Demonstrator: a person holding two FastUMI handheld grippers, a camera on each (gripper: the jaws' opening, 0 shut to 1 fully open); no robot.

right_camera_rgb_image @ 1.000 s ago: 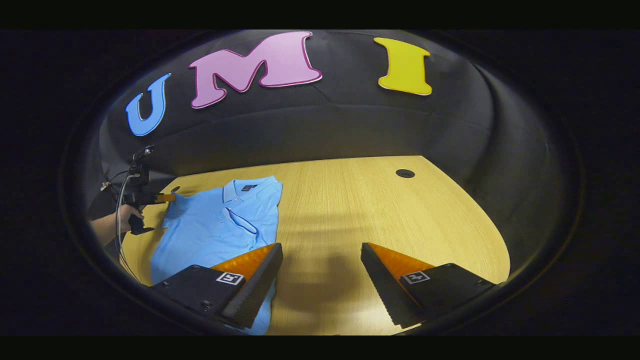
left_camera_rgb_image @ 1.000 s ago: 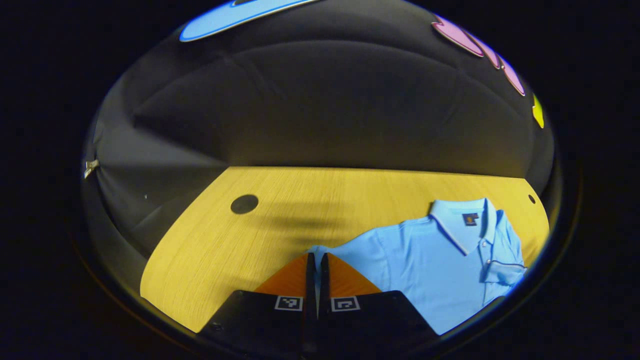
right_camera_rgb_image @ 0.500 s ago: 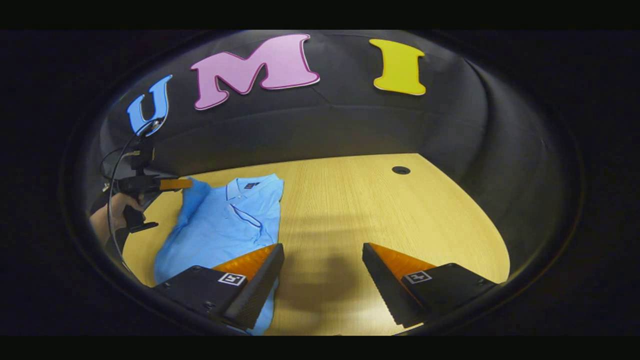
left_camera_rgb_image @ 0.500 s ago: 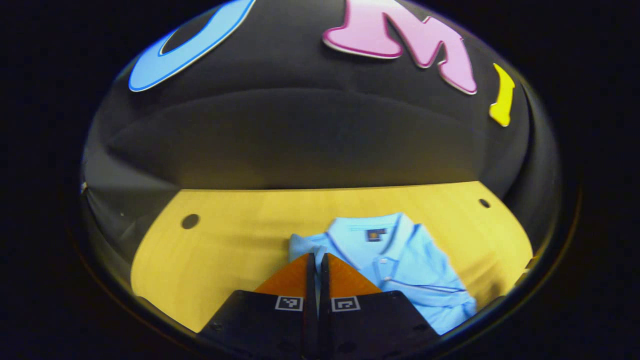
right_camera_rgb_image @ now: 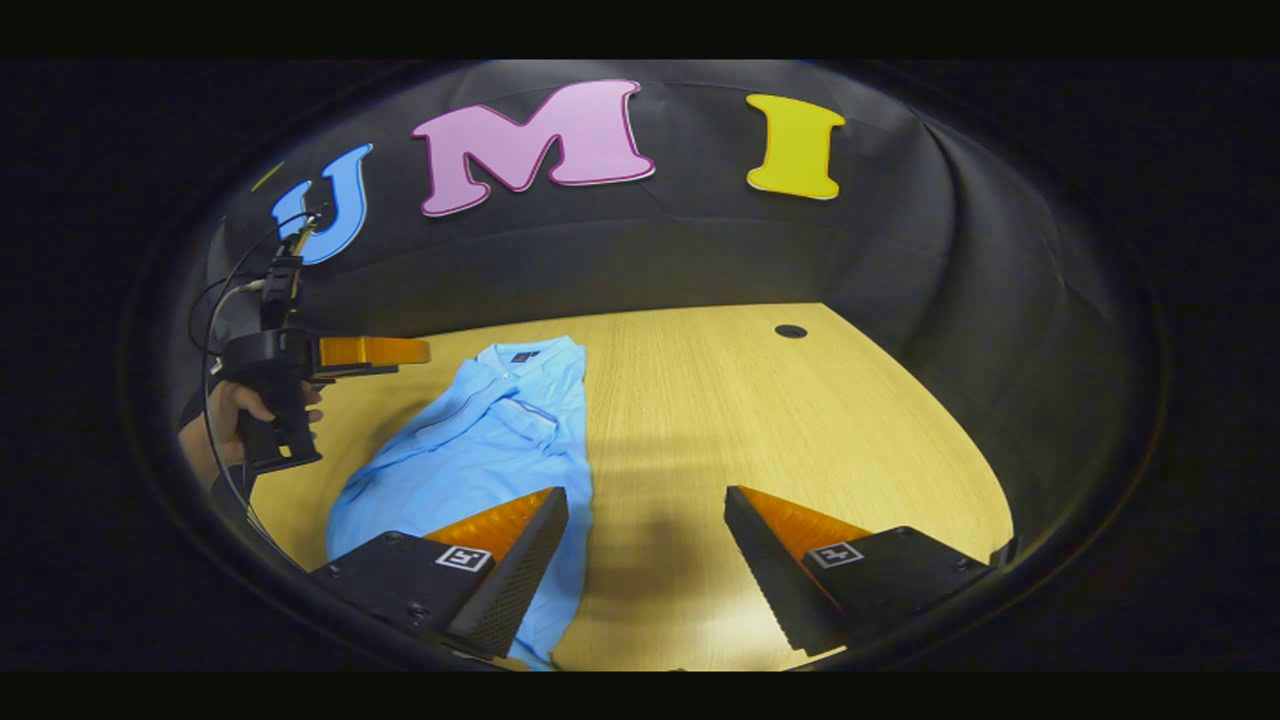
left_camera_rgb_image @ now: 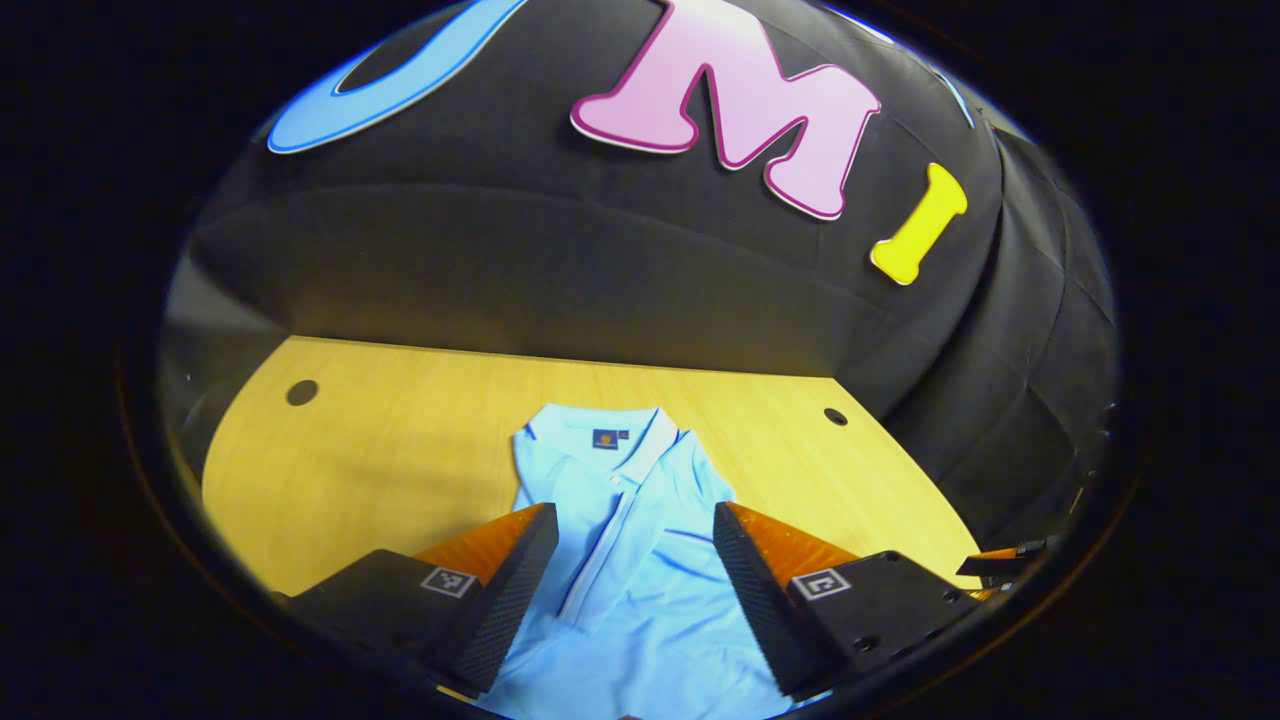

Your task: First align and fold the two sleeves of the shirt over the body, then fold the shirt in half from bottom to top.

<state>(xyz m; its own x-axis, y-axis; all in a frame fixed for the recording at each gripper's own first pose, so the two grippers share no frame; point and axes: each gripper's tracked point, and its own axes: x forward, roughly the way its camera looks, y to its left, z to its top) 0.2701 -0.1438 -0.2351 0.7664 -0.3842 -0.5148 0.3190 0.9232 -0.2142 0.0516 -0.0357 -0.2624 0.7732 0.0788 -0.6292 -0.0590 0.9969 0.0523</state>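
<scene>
A light blue polo shirt (left_camera_rgb_image: 640, 560) lies flat on the wooden table (left_camera_rgb_image: 400, 460), collar toward the wall. It forms a narrow strip with both sleeves lying over the body. My left gripper (left_camera_rgb_image: 635, 515) hovers open above the shirt's chest, nothing between its fingers. In the right gripper view the shirt (right_camera_rgb_image: 480, 450) lies at the left, and the left gripper (right_camera_rgb_image: 370, 350), held by a hand (right_camera_rgb_image: 235, 410), hangs above the shirt's left side. My right gripper (right_camera_rgb_image: 645, 495) is open over bare table just right of the shirt's hem edge.
Round cable holes sit in the table at the back left (left_camera_rgb_image: 302, 392) and back right (left_camera_rgb_image: 835, 416). The black cloth wall runs close behind the table. Bare wood (right_camera_rgb_image: 800, 430) stretches to the right of the shirt.
My left gripper carried the left sleeve over the shirt's body, then opened and let it go, rising above the shirt. The right gripper has stayed open and nearly still.
</scene>
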